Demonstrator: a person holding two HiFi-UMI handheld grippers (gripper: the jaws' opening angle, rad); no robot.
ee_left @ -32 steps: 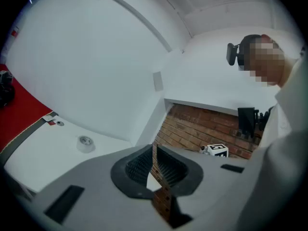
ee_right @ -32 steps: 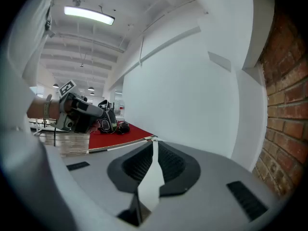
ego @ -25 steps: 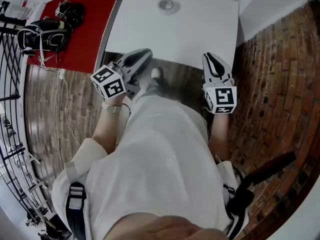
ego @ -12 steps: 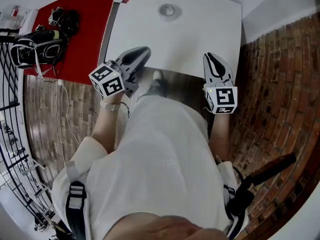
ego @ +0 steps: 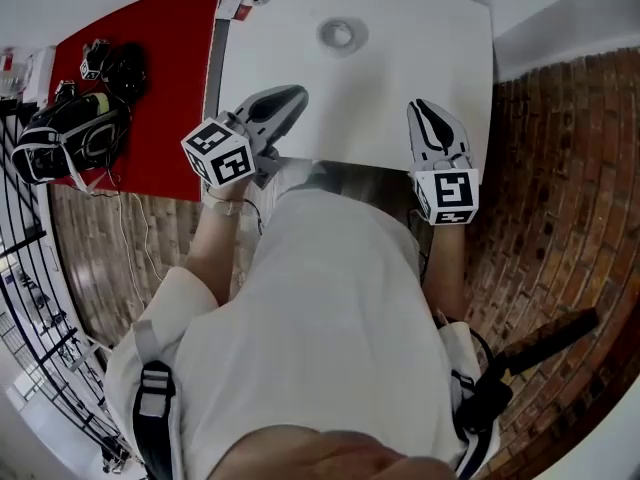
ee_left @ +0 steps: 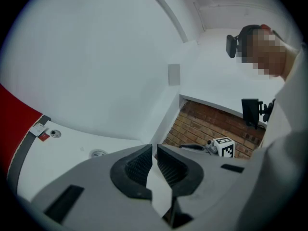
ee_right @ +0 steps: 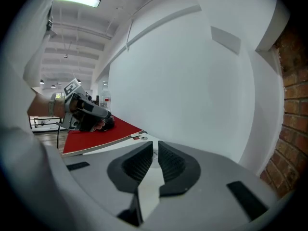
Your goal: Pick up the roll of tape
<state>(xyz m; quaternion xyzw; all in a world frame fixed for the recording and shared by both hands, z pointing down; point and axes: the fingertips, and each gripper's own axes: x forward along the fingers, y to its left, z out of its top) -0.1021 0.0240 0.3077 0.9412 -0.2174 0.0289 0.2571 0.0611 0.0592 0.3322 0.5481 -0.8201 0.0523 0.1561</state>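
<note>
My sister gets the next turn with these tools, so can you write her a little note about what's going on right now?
Left tool: shut, nothing in it, held at the near side of the white table.
Right tool: shut and empty too, at the same side, further right.
Roll of tape: lying flat near the table's far edge, apart from both tools.
Done: nothing picked up yet.
Left to do: open one tool, reach across to the roll, close on it and lift. Either tool looks able to reach.
</note>
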